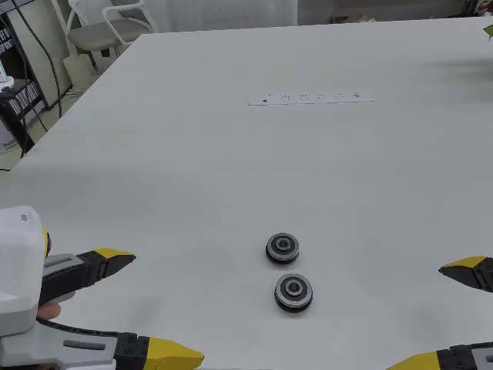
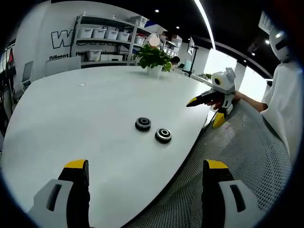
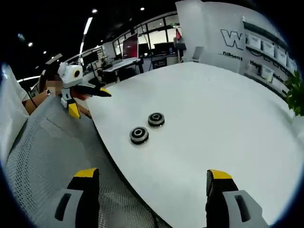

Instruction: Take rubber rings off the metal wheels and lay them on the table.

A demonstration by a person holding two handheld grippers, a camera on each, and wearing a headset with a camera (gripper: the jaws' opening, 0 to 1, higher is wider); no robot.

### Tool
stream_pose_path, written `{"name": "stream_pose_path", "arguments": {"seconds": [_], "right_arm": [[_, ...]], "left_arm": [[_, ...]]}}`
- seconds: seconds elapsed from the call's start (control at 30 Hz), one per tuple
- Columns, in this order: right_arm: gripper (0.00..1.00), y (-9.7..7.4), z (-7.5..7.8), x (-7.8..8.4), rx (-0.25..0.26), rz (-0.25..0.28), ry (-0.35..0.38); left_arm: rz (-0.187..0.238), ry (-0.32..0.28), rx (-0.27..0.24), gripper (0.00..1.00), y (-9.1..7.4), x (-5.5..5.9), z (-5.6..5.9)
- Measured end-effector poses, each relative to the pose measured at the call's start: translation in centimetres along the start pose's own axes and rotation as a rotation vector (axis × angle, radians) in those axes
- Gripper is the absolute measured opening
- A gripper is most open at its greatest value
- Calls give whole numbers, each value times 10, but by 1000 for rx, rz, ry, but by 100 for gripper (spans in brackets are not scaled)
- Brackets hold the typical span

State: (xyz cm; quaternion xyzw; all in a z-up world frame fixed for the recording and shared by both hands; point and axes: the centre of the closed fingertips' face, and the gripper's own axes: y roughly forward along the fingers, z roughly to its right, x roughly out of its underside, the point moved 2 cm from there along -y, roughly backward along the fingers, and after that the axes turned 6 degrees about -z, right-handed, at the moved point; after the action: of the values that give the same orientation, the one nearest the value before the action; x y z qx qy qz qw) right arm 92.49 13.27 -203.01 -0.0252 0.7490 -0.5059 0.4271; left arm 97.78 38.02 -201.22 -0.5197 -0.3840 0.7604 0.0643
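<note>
Spread wide and empty, the left claw (image 1: pixel 158 307) and right claw (image 1: pixel 422 316) flank two metal wheels (image 1: pixel 293 292) lying flat, just beside each other on the white surface (image 1: pixel 231 154), rubber rings (image 1: pixel 278 297) still on; the wheels sit midway ahead, neither claw clearly nearer.

Quick headcount: two metal wheels on the one worktop (image 1: pixel 192 154), the far wheel (image 1: pixel 283 247) and the near wheel (image 1: pixel 293 292), each with one black rubber ring (image 1: pixel 269 248), so two rings. Two grippers: left hand-held gripper (image 1: pixel 158 307) and right hand-held gripper (image 1: pixel 422 316). One white strip (image 1: pixel 312 97) further back, one chair (image 1: pixel 104 31) far left, one potted plant (image 2: pixel 153 57).
</note>
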Motion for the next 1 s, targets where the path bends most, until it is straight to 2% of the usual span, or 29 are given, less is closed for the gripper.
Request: {"name": "stream_pose_path", "arguments": {"seconds": [0.43, 1.0], "right_arm": [[87, -1, 0, -3, -8, 28, 16], [87, -1, 0, -3, -12, 29, 20]], "left_arm": [[-2, 5, -1, 97, 0, 0, 0], [11, -4, 0, 96, 0, -1, -1]]}}
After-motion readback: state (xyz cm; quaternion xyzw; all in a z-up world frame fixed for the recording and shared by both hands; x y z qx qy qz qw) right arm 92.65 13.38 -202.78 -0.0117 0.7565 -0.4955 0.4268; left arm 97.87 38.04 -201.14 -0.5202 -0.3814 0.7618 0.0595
